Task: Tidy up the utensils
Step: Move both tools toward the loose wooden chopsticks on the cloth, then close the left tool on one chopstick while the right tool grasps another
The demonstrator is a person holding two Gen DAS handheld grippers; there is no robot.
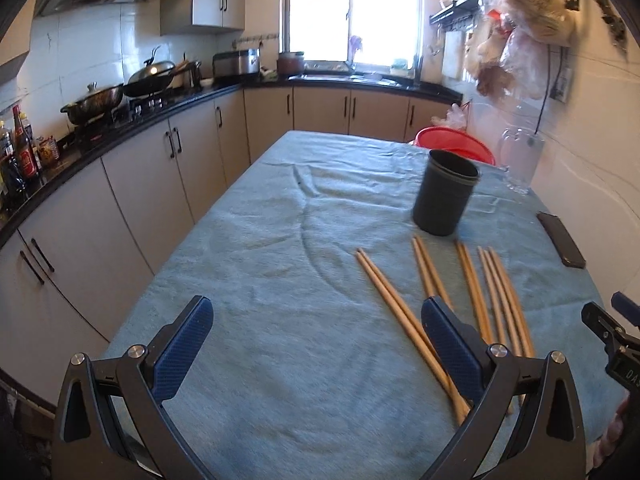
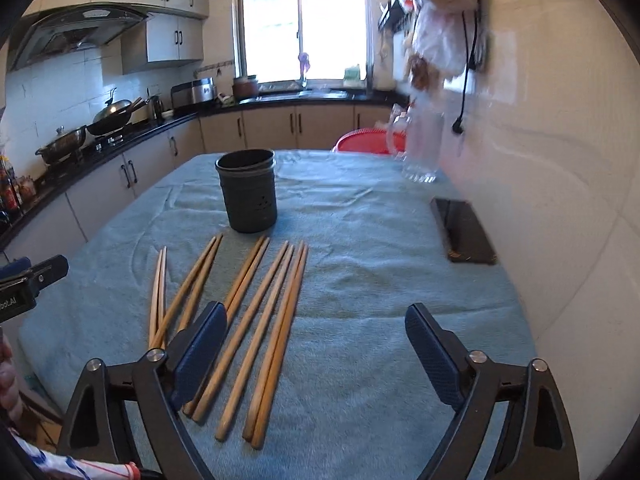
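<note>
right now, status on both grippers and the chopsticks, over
Left gripper open, empty. Right gripper open, empty. Chopsticks all flat on the teal cloth, dark holder upright behind them. Nothing in the way.

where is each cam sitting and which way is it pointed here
Left wrist: sits on the left gripper, angled down along the table toward the window; its open fingers show, and the right gripper at the right edge.
Right wrist: sits on the right gripper, same heading; its open fingers show, the left gripper at the left edge, and a hand.
Shared: the chopsticks, black holder, phone and blue cloth.
</note>
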